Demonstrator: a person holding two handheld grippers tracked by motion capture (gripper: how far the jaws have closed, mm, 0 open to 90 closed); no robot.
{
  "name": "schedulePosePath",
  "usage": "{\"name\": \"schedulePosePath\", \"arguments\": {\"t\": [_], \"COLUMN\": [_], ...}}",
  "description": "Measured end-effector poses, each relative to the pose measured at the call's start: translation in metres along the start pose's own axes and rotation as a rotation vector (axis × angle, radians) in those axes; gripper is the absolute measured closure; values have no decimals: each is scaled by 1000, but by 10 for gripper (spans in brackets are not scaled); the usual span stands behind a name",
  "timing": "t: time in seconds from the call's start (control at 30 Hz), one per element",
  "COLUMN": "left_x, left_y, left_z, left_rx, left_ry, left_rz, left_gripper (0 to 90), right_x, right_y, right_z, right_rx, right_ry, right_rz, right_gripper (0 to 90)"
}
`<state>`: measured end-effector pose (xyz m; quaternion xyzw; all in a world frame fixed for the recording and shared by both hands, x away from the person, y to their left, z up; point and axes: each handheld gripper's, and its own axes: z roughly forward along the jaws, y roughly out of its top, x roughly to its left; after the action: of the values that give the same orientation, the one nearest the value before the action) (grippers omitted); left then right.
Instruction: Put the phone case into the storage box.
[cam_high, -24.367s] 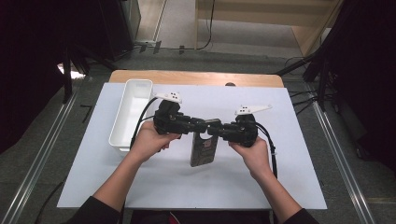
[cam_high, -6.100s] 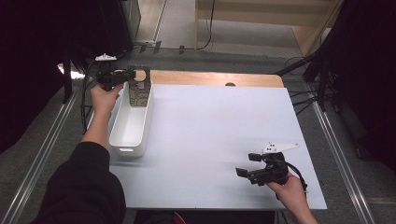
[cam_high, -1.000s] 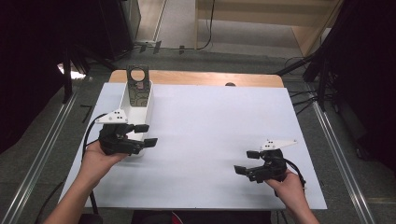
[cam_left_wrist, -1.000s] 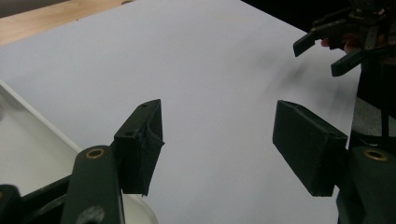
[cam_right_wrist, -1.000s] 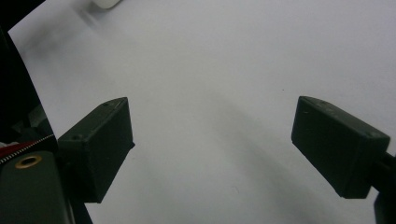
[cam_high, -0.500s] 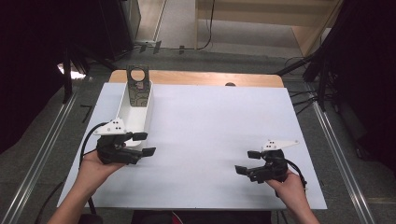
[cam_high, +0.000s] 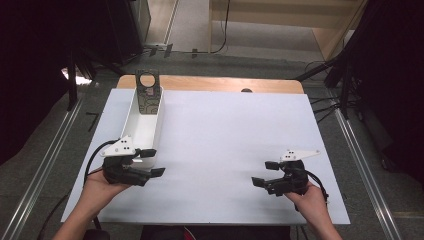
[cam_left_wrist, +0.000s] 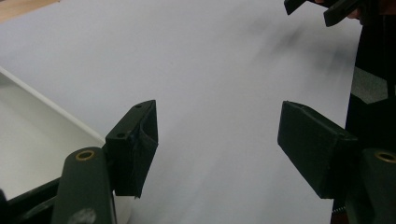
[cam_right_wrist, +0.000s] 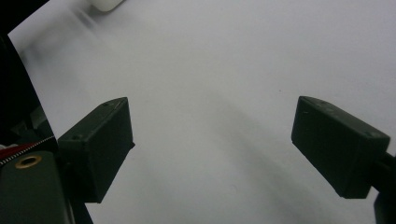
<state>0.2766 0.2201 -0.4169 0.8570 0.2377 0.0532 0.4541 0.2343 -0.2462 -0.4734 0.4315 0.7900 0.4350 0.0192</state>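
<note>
a dark patterned card (cam_high: 148, 92) stands upright in the white bin's (cam_high: 141, 131) far end.

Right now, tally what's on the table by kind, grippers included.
White bin: 1
Dark patterned package, standing at the bin's far end: 1
Handheld grippers: 2, left gripper and right gripper, both open and empty
Total: 4

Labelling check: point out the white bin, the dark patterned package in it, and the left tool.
white bin (cam_high: 141, 131), high view, on its inner floor.
dark patterned package (cam_high: 148, 95), high view, on its printed front.
left tool (cam_high: 152, 163), high view, midway between its fingertips.
</note>
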Motion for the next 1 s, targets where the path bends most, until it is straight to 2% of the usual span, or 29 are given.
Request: {"name": "schedulePosePath", "arguments": {"t": [0.2,0.37,0.53,0.7,1.0], "left_x": [-1,-2,-2,-1,3], "left_y": [-7,-12,-17,-21,-28], "left_z": [2,4,8,10,15], "left_rx": [9,13,30,64,93], "left_ry": [-5,-8,-6,3,-2], "left_rz": [-1,20,1,8,-3], "left_gripper": [289,289,289,289,289], "right_x": [0,0,0,0,0], "right_y": [0,0,0,0,0], "right_z": [-1,-1,-2,-2,-2], "right_rx": [-3,-3,-7,-9,-10], "right_ry": [-3,-3,-3,-3,-2], "right_rz": [-1,2,-2,-1,0], "right_gripper": [118,118,118,118,118]}}
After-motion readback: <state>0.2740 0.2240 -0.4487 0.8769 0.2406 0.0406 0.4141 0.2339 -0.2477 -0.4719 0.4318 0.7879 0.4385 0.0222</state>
